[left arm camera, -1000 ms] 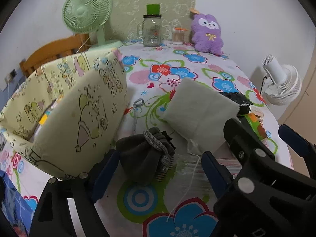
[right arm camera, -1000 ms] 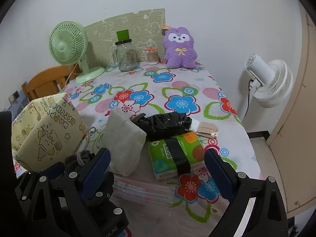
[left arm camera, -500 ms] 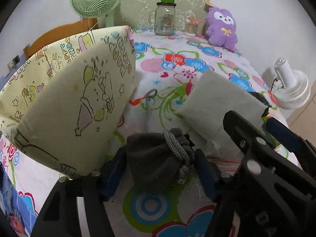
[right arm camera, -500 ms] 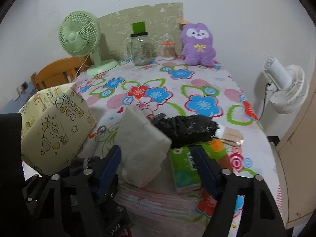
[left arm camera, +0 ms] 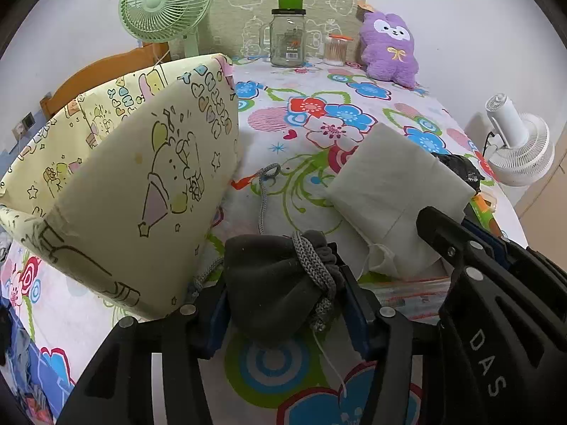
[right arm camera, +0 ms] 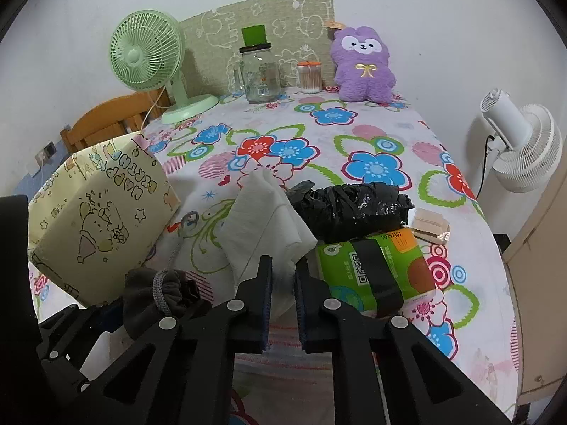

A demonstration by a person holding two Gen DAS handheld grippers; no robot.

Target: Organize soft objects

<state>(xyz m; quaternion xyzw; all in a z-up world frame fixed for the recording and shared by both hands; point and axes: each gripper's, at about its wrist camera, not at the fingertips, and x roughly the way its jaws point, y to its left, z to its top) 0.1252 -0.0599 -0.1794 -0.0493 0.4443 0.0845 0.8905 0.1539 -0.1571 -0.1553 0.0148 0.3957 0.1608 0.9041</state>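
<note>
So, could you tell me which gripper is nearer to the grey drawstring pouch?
Left. The left gripper has its jaws around the grey drawstring pouch; the right gripper grips the white cloth beside it.

Both views are evenly and fairly brightly lit by soft, diffuse indoor light, so shadows are faint. A soft one lies at the foot of the yellow fabric box (left arm camera: pixel 134 191) on its right. The black plastic bag (right arm camera: pixel 349 209) carries small glare spots. Focus is sharp throughout. Strong fisheye distortion bends the edges, and black vignetting fills the corners.
</note>
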